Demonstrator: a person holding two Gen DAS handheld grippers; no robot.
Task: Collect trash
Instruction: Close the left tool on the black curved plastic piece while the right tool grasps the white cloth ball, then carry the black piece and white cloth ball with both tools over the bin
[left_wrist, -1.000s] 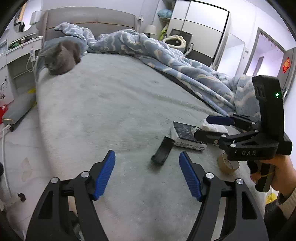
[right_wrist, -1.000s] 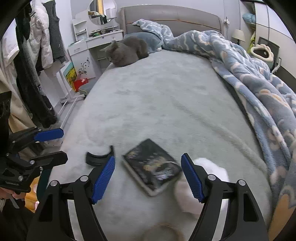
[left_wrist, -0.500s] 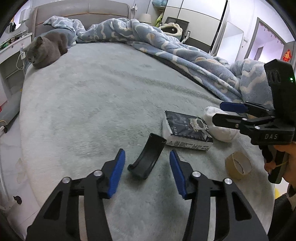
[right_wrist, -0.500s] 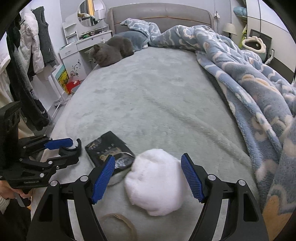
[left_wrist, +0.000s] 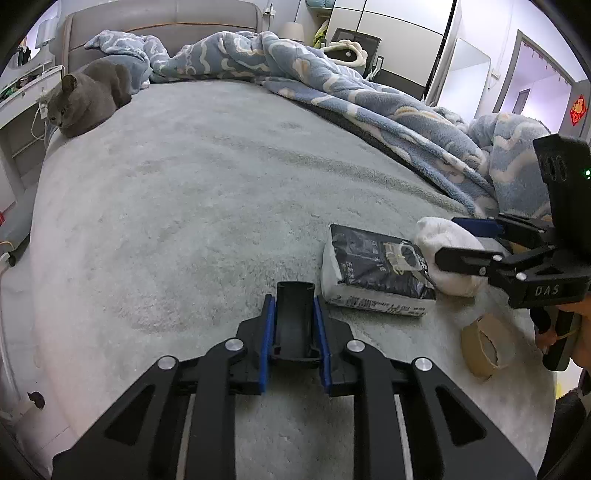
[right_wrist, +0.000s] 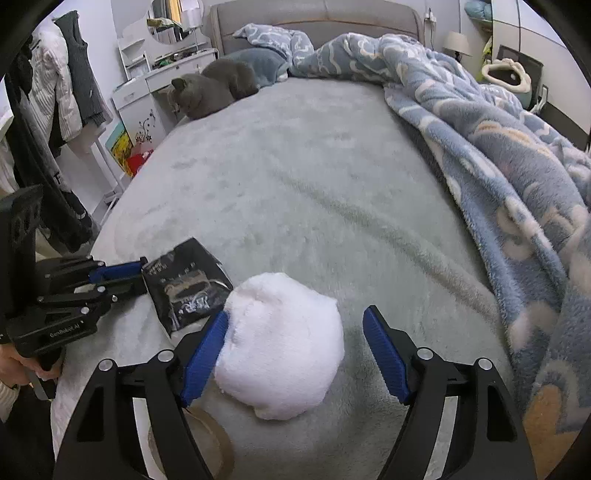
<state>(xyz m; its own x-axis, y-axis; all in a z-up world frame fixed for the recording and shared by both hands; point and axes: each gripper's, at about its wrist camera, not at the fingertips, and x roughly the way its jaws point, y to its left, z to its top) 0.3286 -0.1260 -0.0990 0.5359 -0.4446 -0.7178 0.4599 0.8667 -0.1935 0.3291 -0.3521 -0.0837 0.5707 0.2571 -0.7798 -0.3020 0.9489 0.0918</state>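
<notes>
Down at lower centre, the left hand-held gripper (left_wrist: 294, 325) has just clamped a black curved piece (left_wrist: 294, 314), hiding its sides; the right hand-held gripper (right_wrist: 295, 345) stands apart around a white fluffy ball (right_wrist: 280, 343), tape roll (right_wrist: 207, 443) half-hidden beneath.

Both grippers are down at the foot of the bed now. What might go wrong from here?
1. The left gripper has just closed on the curved black plastic piece; held by its thin edges, it may twist out on lifting.
2. The right gripper is open, only its left pad touching the white fluffy ball; closing off-centre could squeeze it sideways.
3. The tape roll lies near the bed's edge and could be knocked off.
</notes>
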